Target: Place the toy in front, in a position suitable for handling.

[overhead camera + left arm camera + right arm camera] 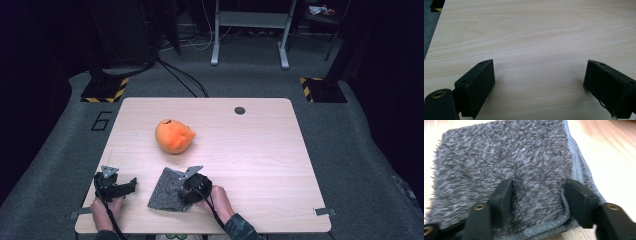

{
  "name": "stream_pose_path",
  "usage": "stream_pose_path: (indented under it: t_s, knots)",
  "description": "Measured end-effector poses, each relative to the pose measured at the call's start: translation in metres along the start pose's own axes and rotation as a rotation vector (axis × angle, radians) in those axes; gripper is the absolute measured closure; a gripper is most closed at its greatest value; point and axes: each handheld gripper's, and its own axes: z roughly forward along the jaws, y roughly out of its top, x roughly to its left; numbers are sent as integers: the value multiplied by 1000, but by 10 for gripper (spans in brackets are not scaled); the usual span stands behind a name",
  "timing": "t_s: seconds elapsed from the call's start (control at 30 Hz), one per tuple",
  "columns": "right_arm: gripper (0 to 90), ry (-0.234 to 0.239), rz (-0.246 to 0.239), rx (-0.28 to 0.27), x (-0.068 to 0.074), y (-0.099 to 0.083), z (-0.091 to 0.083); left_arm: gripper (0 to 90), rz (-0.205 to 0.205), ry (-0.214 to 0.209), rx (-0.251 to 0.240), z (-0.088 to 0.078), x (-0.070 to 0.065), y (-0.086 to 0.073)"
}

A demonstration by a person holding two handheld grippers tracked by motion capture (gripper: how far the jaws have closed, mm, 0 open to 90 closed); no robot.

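A folded grey fuzzy cloth (164,194) lies near the table's front edge. My right gripper (183,193) points down into its right part. In the right gripper view the jaws (537,192) pinch a raised ridge of the cloth (506,152), and the hemmed edge curls up against the right jaw. My left gripper (131,185) rests to the left of the cloth, apart from it. Its jaws (537,75) stand wide open over bare wood. An orange rounded object (174,135), like a soft fruit, sits toward the middle of the table, beyond both grippers.
The light wooden table (260,160) has a round dark cable hole (240,110) at the back. Grey carpet surrounds it, with a white frame's legs (250,35) and black stands with yellow-striped bases (105,90) behind.
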Motion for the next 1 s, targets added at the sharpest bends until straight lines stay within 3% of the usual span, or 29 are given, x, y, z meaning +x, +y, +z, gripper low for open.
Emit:
stream_pose_path:
  t_s: [0.2, 0.37, 0.67, 1.0]
  knots:
    - [658, 18, 7, -28, -1, -4, -2, 94, -1, -1, 1, 0, 0, 0]
    - [739, 34, 23, -43, -1, -6, -5, 94, 0, -1, 0, 0, 0, 0]
    - [748, 13, 40, -95, -5, -9, -16, 95, 0, -1, -1, 0, 0, 0]
    - [748, -37, 88, -165, -21, -16, -47, 95, 0, -1, 0, 0, 0, 0]
